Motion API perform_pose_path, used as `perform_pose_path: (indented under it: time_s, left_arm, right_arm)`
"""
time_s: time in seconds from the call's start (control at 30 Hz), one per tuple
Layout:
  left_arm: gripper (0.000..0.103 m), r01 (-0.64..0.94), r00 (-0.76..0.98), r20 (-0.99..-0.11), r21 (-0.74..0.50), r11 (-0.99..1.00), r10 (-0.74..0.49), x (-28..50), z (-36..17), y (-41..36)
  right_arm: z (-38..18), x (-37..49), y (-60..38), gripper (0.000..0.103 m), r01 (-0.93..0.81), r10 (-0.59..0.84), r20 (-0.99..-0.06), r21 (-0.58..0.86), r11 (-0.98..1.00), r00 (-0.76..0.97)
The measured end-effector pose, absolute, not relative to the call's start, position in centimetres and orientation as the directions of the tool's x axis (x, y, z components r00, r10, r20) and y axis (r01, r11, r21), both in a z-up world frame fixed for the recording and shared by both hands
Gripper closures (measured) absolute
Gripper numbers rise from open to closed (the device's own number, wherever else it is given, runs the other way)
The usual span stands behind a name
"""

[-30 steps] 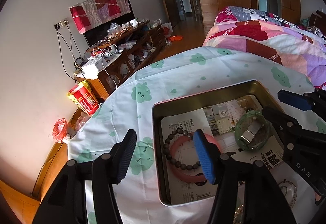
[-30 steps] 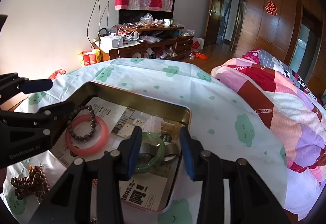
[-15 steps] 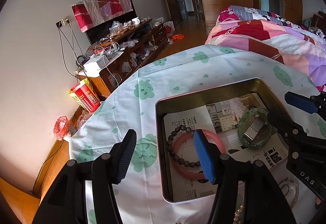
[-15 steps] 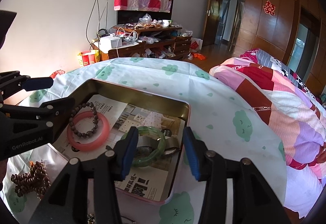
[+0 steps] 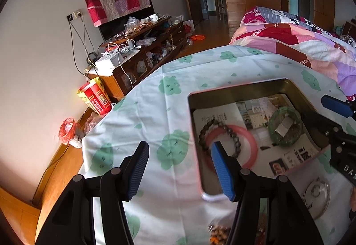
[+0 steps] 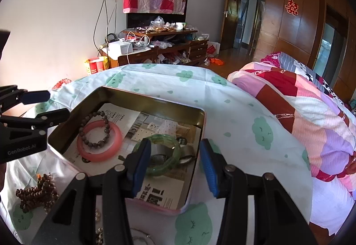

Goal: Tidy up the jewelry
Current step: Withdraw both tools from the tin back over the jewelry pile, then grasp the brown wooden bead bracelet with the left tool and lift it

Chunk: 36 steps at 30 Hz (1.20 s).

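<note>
- While both grippers hang over the cloud-print cloth (image 6: pixel 255 111), a shallow metal tin (image 6: pixel 155 100) sits on it, lined with printed paper (image 6: pixel 124 115).
- Inside the tin, toward nine o'clock in the right wrist view, a pink bangle (image 6: pixel 111 149) lies flat with a dark bead bracelet (image 6: pixel 95 131) resting across its rim.
- Toward three o'clock in the tin lies a green bangle (image 6: pixel 169 160), with a silvery grey band (image 6: pixel 189 151) lying partly within its ring.
- Right gripper (image 6: pixel 173 164): its blue pads stand apart with nothing pressed between them; its jaws have just been opening. The left pad shows in front of the green bangle's near edge, the right pad beside the tin's right wall. Whether either pad touches anything I cannot tell.
- Left gripper (image 5: pixel 178 169): jaws wide apart and empty. One pad is over bare cloth at about nine o'clock of the tin, the other in front of the pink bangle (image 5: pixel 247 147) at the tin's left edge (image 5: pixel 192 133).
- Outside the tin, at about seven o'clock, a heap of brown wooden beads (image 6: pixel 35 191) lies on the cloth.
- A clear glass dish (image 5: pixel 316 193) sits on the cloth near the tin's front corner, at five o'clock in the left wrist view.
- Beyond the cloth, a patchwork quilt (image 6: pixel 311 111) covers the bed at three o'clock.
</note>
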<state>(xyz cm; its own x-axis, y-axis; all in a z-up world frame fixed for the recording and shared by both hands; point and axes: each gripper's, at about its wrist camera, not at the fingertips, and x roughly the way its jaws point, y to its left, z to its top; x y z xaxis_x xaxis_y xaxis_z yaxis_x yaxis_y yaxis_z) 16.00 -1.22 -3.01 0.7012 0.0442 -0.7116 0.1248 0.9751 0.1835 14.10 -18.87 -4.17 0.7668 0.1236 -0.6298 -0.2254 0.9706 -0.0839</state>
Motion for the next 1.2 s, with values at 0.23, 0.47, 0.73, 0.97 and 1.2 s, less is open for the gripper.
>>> perform_pose_path:
  time_s: [0.23,0.47,0.73,0.97,1.2]
  left_arm:
    - [0.044,0.106,0.699,-0.715,0.141,0.984,0.027,12.4,-3.0,0.4]
    - [0.044,0.089,0.705,-0.709,0.109,0.99,0.014,7.4,-3.3,1.3]
    - [0.044,0.114,0.677,-0.736,0.103,0.988,-0.001,4.0,-5.6,0.3]
    - [0.044,0.116,0.666,-0.745,0.069,0.991,-0.026,4.0,-6.6,0.1]
    - [0.067,0.164,0.646,-0.761,0.062,0.985,-0.06,4.1,-8.1,-1.0]
  right_arm:
    - [-3.8,12.0,-19.6,0.054,-0.218,0.131,-0.63,-0.062,0.974,0.765]
    - [-3.8,8.1,-20.3,0.046,-0.222,0.152,-0.629,-0.035,0.974,0.763]
    - [-6.5,5.6,-19.8,0.046,-0.236,0.15,-0.669,-0.039,0.971,0.728]
    - [-7.2,4.9,-18.9,0.04,-0.248,0.156,-0.669,-0.043,0.968,0.726]
    - [-8.0,4.4,-18.0,0.04,-0.264,0.156,-0.673,-0.06,0.963,0.723]
